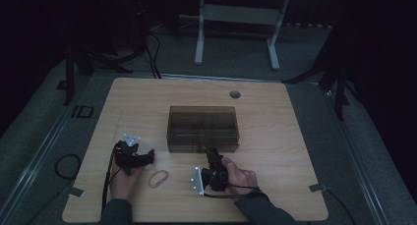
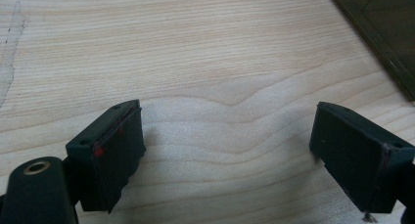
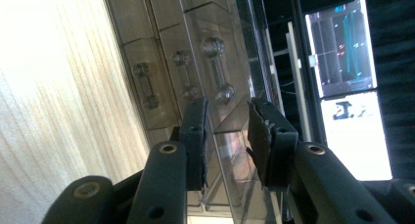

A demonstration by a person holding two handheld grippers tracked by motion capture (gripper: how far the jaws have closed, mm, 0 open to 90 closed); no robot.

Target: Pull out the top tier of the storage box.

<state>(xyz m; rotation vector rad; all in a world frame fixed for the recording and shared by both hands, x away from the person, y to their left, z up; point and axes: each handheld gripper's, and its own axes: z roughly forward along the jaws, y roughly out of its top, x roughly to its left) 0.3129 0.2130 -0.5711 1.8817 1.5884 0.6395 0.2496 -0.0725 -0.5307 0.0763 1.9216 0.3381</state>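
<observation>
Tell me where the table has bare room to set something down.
Free: the strip behind the smoky box toward the grommet, and both side margins of the table. Crowded: the near edge, with left gripper, rubber band and right gripper.

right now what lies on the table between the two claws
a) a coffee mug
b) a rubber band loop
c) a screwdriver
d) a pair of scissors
b: the high view shows a thin rubber band loop lying flat on the wooden table, between the left claw and the right claw, touched by neither.
</observation>
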